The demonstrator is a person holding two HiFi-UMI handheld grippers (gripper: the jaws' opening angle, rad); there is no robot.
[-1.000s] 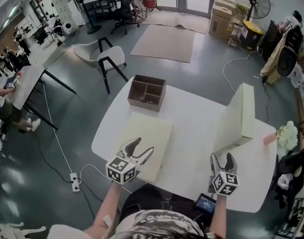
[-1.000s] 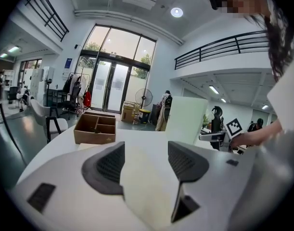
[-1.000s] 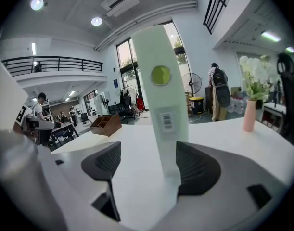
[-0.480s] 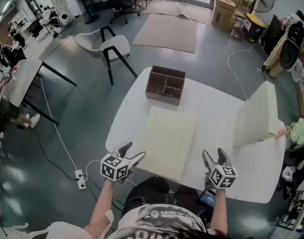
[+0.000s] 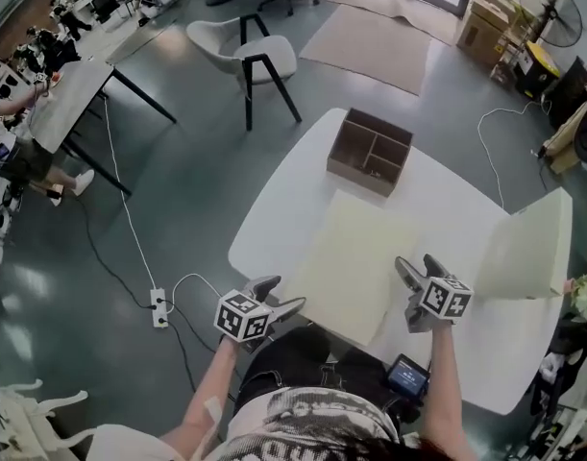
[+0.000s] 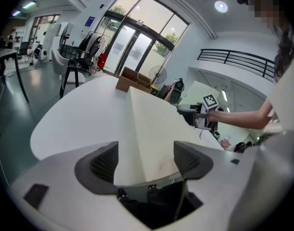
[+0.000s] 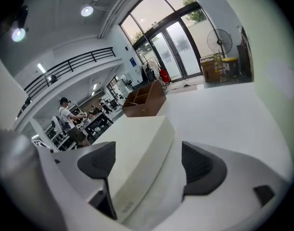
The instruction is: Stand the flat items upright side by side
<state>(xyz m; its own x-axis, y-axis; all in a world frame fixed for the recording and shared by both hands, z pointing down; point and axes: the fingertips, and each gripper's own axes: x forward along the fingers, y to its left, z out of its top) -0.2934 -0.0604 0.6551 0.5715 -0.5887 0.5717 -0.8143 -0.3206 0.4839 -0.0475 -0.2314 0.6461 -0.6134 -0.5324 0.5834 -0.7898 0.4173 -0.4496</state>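
A flat cream box lies in the middle of the white table. A second cream box stands upright at the table's right. My left gripper sits at the flat box's near-left corner. In the left gripper view that corner of the box reaches in between the jaws of my left gripper, clear of the pads. My right gripper is at the box's near-right edge, and that edge of the box shows between the pads of my right gripper, unpressed. Both pairs of jaws have just been opening.
A brown wooden box with compartments stands at the table's far side, beyond the flat box. A dark device lies near the front edge by my body. On the floor at left are a chair and a power strip.
My left gripper has drawn back from over the flat box to its near-left corner. My right gripper has shifted left from the upright box to the flat box's right edge. Both jaws stand wider.
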